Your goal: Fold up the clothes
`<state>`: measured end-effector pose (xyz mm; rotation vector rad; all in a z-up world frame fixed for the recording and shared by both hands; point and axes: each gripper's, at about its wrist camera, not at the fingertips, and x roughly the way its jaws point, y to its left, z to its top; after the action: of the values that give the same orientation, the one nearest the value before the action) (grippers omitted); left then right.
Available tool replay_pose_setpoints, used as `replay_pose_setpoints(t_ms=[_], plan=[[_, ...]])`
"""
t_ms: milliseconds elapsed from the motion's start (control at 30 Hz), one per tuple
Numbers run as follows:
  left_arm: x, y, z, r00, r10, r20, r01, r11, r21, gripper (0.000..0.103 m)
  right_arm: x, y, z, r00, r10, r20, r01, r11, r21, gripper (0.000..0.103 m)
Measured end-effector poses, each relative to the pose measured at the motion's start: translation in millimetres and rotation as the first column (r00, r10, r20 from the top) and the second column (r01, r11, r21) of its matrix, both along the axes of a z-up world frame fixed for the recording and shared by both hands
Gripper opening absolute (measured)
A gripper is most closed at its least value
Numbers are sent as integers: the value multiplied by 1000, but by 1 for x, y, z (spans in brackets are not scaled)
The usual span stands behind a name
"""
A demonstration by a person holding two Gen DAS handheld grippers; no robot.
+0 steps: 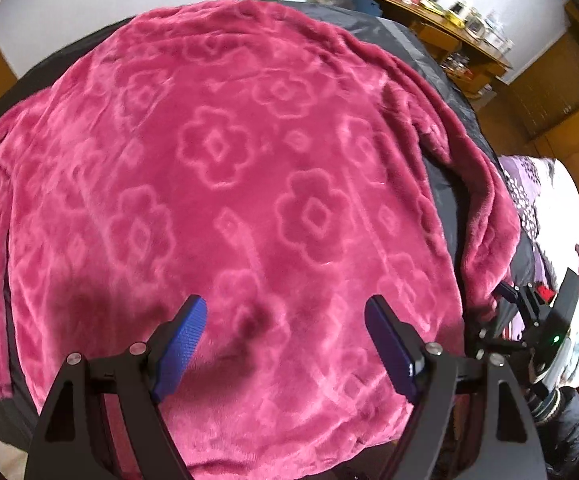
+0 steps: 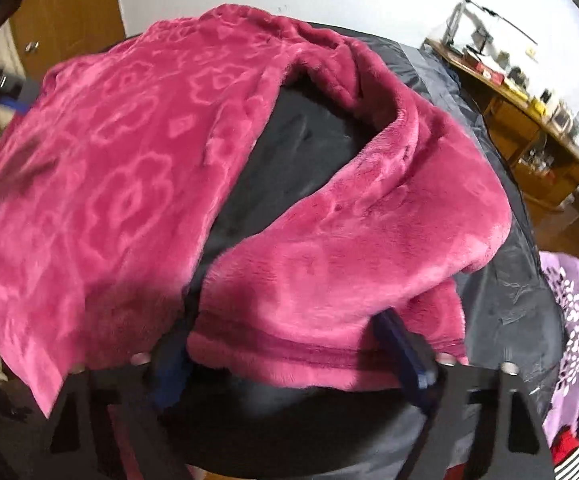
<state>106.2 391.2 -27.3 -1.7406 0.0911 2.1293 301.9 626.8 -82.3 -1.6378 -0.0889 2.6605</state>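
Observation:
A magenta fleece garment (image 1: 229,184) with an embossed flower pattern lies spread over a dark grey surface (image 1: 421,44). My left gripper (image 1: 285,344) is open and empty, hovering just above the garment's near hem. In the left wrist view my right gripper (image 1: 529,312) sits at the garment's right edge. In the right wrist view the garment (image 2: 109,184) has its sleeve (image 2: 349,248) folded across, and the sleeve's cuff lies over my right gripper (image 2: 285,356). Its blue fingers (image 2: 405,356) stand wide apart under the cuff, open.
A purple and white patterned cloth (image 1: 537,196) lies to the right, also in the right wrist view (image 2: 577,312). A cluttered wooden desk (image 1: 441,12) stands at the back right against a white wall. Wooden doors are on the left (image 2: 61,12).

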Motion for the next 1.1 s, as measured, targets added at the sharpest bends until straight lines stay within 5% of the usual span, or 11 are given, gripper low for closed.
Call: replay_pose_setpoints(t_ms=[33,100,233,333,467,633,733,1000,1100], plan=[[0,-2,-1,1000,12,6,-12,1000,1,85,-3,4,2,1000,-12,-1,12,1000,-8,45],[1,-6,-4,999,34,11,-34,999,-2,85,-10,19,10,998,-65,-2,65,996,-68,27],[2,-7,-5,999,50,13,-50,999,-1,85,-11,57,50,976,-200,-85,178,962,-208,24],[0,-6,-6,998,55,16,-55,998,-1,85,-11,94,93,931,-324,-167,248,899,-360,24],[-4,-2,-6,999,51,19,-51,999,2,85,-7,150,142,828,-501,-252,313,786,-534,24],[-8,4,-6,999,35,24,-35,999,4,85,0,224,164,682,-687,-251,390,632,-670,24],[-10,8,-7,999,31,30,-32,999,5,85,1,252,163,644,-732,-220,437,589,-680,24],[-16,5,-6,999,20,38,-21,1000,20,85,-22,277,139,620,-779,-92,444,445,-778,24],[-21,-3,-4,999,29,37,-30,999,37,85,-31,261,147,641,-760,-110,405,456,-792,24]])
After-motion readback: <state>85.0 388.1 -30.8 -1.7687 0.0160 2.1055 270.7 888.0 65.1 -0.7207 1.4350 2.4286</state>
